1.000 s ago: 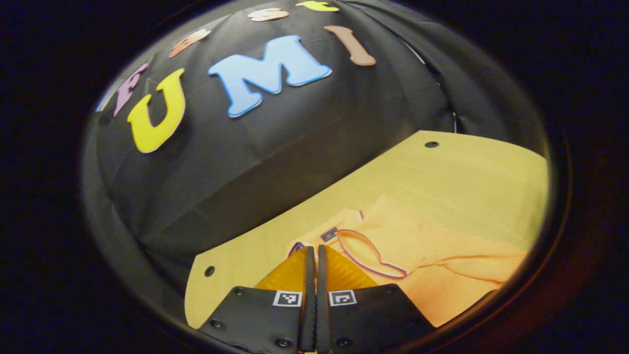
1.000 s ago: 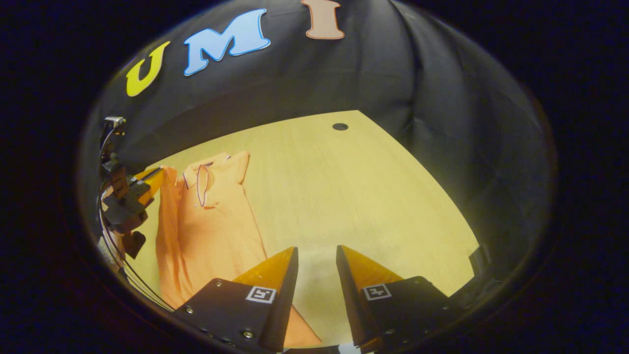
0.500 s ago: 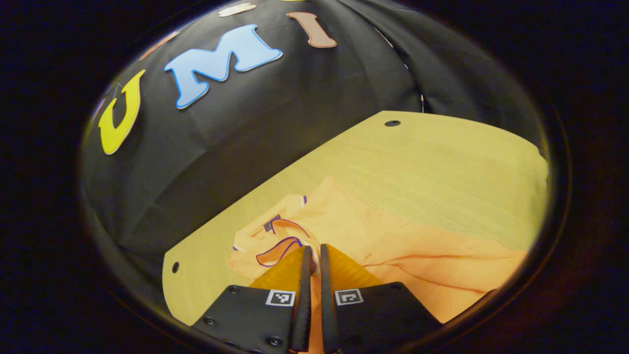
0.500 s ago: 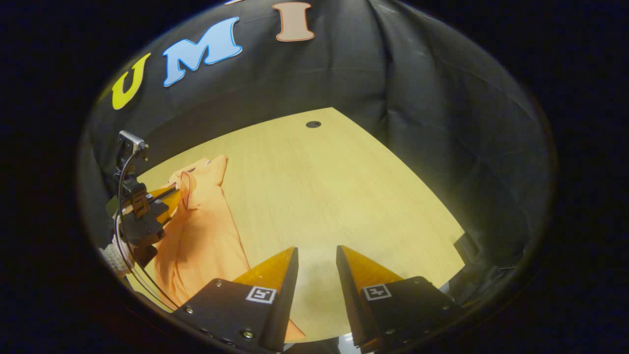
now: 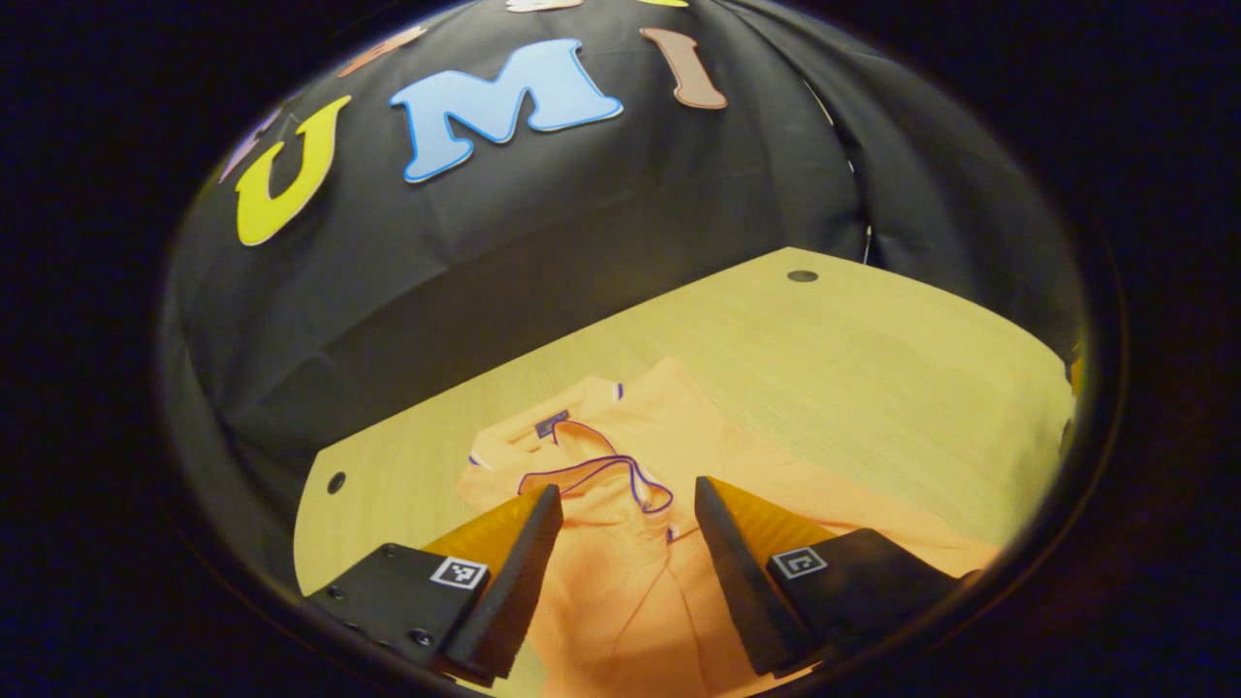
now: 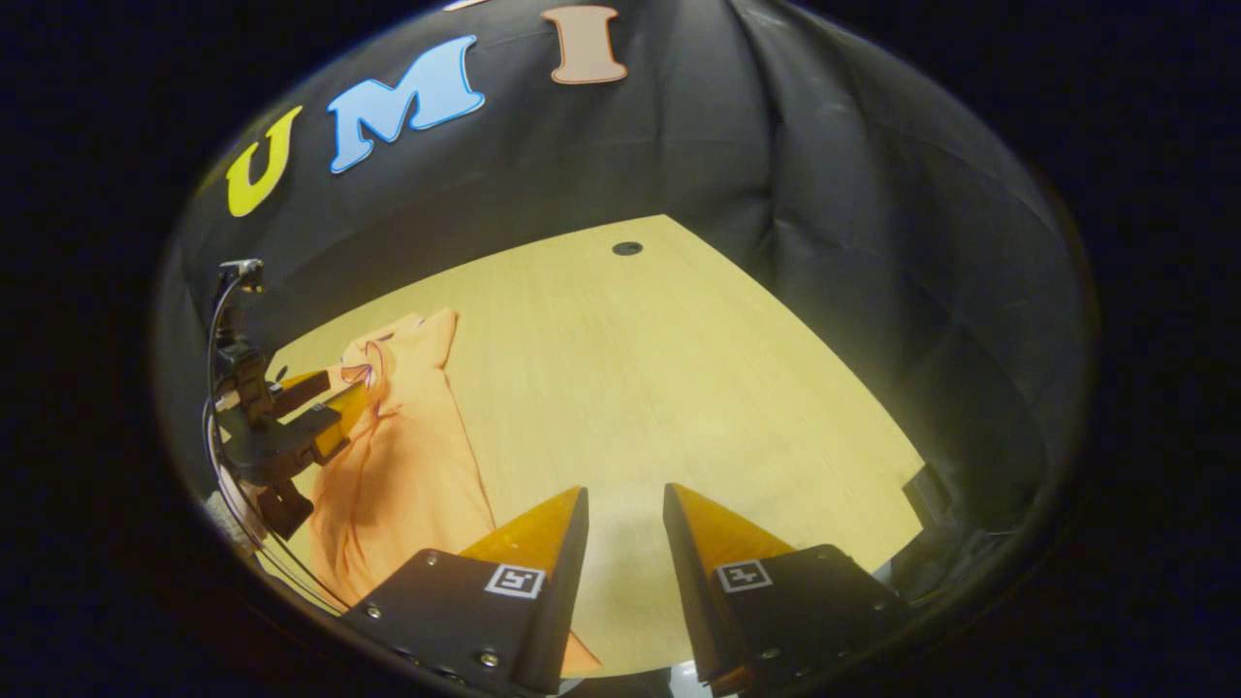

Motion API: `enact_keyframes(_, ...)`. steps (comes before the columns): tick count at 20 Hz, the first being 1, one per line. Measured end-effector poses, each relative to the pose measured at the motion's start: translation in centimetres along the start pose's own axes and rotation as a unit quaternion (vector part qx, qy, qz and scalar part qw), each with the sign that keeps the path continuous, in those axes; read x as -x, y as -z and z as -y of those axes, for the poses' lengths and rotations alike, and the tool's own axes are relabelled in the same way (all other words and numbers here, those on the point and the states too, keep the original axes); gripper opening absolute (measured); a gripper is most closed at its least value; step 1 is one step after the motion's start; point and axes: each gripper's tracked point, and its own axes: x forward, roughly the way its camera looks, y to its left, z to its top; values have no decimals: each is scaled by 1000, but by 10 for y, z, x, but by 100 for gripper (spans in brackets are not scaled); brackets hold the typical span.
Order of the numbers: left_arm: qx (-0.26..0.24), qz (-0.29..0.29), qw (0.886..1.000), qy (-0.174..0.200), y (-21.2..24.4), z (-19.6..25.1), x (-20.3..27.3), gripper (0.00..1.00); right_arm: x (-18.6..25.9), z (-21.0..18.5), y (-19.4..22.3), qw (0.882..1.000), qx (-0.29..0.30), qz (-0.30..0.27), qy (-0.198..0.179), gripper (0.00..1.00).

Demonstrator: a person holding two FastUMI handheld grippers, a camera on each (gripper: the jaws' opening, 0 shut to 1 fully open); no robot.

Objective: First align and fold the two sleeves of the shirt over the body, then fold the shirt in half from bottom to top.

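Shirt: orange polo shirt (image 5: 620,572) lies on the table, directly ahead of and beneath the left gripper (image 5: 628,504); in the right gripper view the same shirt (image 6: 407,456) lies ahead and to the left of the right gripper (image 6: 625,504).
Collar: collar (image 5: 582,456) with dark piping along its edge sits just beyond the left gripper's fingertips, placket running back between the fingers.
Shirt lay: narrowed into a long strip with creases along its length; exact position of the sleeves cannot be told.
Left gripper: fingers spread wide over the shirt, nothing held between them; in the right gripper view it (image 6: 325,412) hovers at the collar end, and contact with the cloth cannot be told.
Right gripper: fingers moderately apart, holding nothing, over bare table beside the shirt's lower end.
Surface: light wood-grain table (image 5: 873,368), with a small dark round hole (image 5: 802,276) far ahead to the right of the left gripper, and another hole (image 5: 335,482) to its left.
Room: black cloth booth wall (image 6: 737,145) stands behind and to the right of the table, hanging in folds.
Labels: small dark tag (image 5: 551,423) inside the collar, writing too small to read; square black-and-white markers (image 6: 514,580) on the gripper bodies.
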Motion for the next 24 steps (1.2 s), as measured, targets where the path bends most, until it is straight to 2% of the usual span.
enact_keyframes(2, 17, -2, 1000, -4, 4, -7, 19, 99, -3, -6, -1, 1000, 4, 0, -8, 50)
enact_keyframes(3, 23, -6, 1000, -6, 7, -11, 28, 95, -4, -8, 2, 1000, 8, -2, -13, 49)
enact_keyframes(4, 27, -10, 1000, -8, 11, -16, 38, 100, -5, -11, 3, 1000, 12, -4, -18, 49)
enact_keyframes(7, 36, -26, 999, -25, 33, -35, 67, 98, -8, -24, 11, 999, 36, -12, -35, 50)
enact_keyframes(10, 45, -49, 997, -41, 64, -46, 94, 100, -11, -40, 20, 996, 61, -23, -53, 50)
enact_keyframes(15, 72, -92, 992, -40, 117, -43, 134, 100, -14, -61, 36, 992, 94, -45, -77, 50)
enact_keyframes(16, 76, -100, 991, -42, 126, -43, 140, 97, -15, -69, 40, 990, 97, -53, -89, 50)
enact_keyframes(18, 85, -118, 988, -43, 146, -40, 156, 97, -15, -74, 48, 987, 114, -65, -95, 61)
enact_keyframes(20, 91, -132, 986, -44, 162, -38, 170, 100, -14, -84, 60, 983, 126, -81, -108, 64)
enact_keyframes(21, 92, -139, 985, -44, 170, -36, 176, 100, -14, -86, 66, 981, 133, -88, -110, 70)
enact_keyframes(22, 93, -146, 984, -45, 177, -34, 180, 97, -12, -87, 73, 979, 140, -96, -112, 66)
enact_keyframes(23, 94, -151, 983, -45, 185, -33, 185, 100, -12, -88, 81, 977, 147, -105, -112, 71)
enact_keyframes(24, 94, -155, 982, -47, 191, -34, 189, 98, -12, -91, 88, 975, 151, -114, -115, 71)
